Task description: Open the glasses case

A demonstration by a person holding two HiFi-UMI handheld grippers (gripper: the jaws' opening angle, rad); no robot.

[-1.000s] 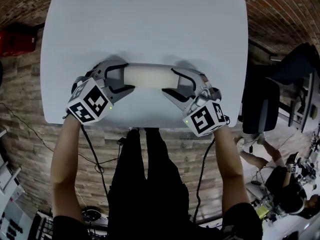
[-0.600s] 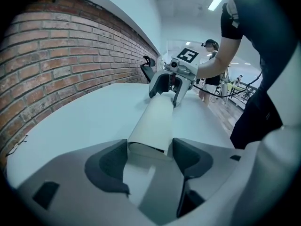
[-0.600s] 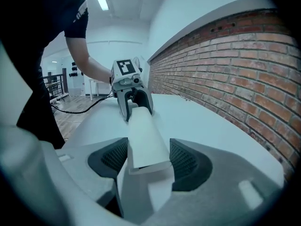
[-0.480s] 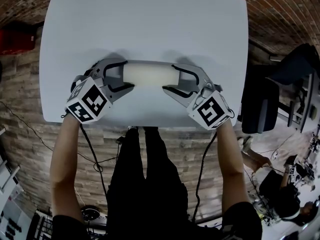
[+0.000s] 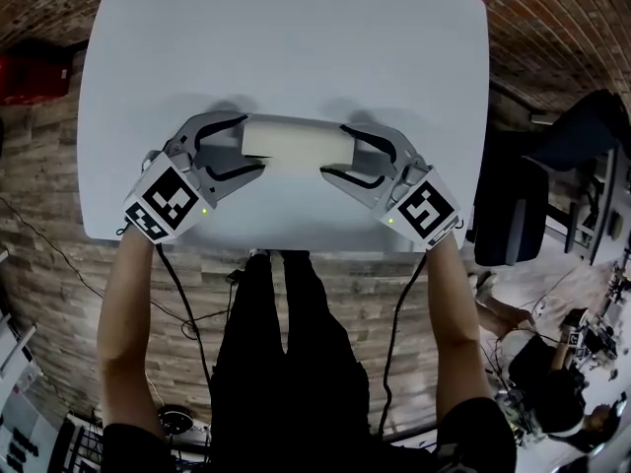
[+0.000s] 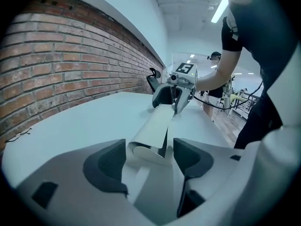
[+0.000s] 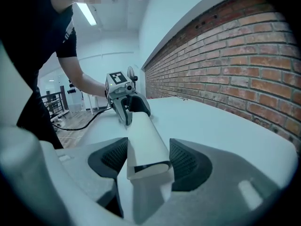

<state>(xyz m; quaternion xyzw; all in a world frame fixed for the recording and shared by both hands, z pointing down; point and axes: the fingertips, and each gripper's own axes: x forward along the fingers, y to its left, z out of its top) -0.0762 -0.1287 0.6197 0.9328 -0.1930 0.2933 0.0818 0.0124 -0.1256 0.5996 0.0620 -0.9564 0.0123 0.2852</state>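
A white, long glasses case [image 5: 296, 144] lies crosswise on the white table [image 5: 296, 37], near its front edge. My left gripper [image 5: 253, 144] holds the case's left end, one pad on each long side. My right gripper [image 5: 333, 152] holds the right end the same way. In the left gripper view the case [image 6: 157, 126] runs away from my jaws to the right gripper [image 6: 176, 86] at its far end, and a dark slit shows under its flap. In the right gripper view the case [image 7: 146, 140] sits snug between both pads, with the left gripper [image 7: 124, 100] beyond.
The table's front edge [image 5: 286, 247] lies just behind both grippers. A dark office chair [image 5: 513, 205] stands right of the table and a red object [image 5: 35, 82] lies on the brick floor to the left. Cables trail down by my legs.
Both grippers have rolled, their marker cubes swinging outward and lower. The case has shifted slightly away from the table's front edge with them.
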